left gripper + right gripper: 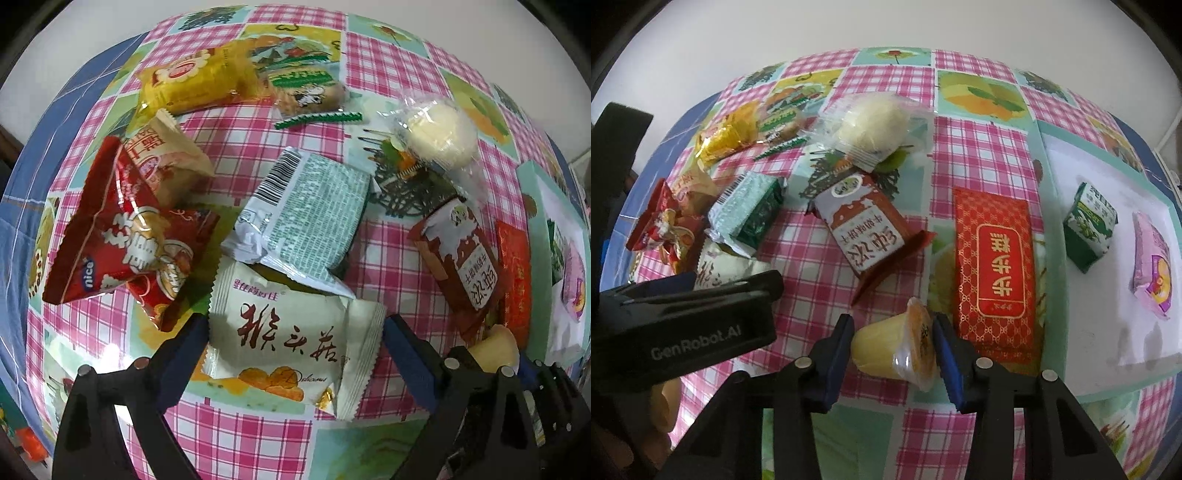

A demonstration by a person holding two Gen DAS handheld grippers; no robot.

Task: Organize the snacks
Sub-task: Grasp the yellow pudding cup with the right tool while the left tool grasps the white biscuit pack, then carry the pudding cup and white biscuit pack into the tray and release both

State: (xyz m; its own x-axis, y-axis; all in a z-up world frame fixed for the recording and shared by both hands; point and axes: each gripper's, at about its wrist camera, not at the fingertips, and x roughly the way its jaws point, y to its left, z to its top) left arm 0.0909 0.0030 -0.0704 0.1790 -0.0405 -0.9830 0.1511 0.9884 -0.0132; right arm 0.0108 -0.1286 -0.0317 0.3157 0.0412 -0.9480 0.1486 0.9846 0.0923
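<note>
Two black claws point down at a counter (979, 155) covered with a pink checked cloth that has fruit pictures on it. Behind it is a plain white wall, and blue cloth shows past the counter's left edge.

Right up close, the right claw (894, 354) is clamped on a little yellow jelly cup (886, 350). Its blue pads press on the cup from both sides. The cup lies on its side, with its wide foil lid turned to the right and its narrow bottom to the left. It looks shiny and see-through.

Just beside it, on the right, lies a flat red packet (993, 266) with gold writing, its long side running away from us. Next to that is a brown and white biscuit packet (868, 225), tilted. Farther right sits a white tray (1108, 314) with a green packet (1089, 225) and a pink packet (1150, 266) lying on it.

The left claw (295, 343) is wide apart, one finger on each side of a white packet (291, 336) with dark red writing. The fingers look very near its crinkled ends; I cannot tell if they touch. The packet lies flat, long side across. Behind it lies a pale green packet (314, 218) with a bar code, and red packets (122, 236) are heaped on the left. Farther back are a yellow packet (195, 79) and a round white bun (436, 133) in clear wrap.
</note>
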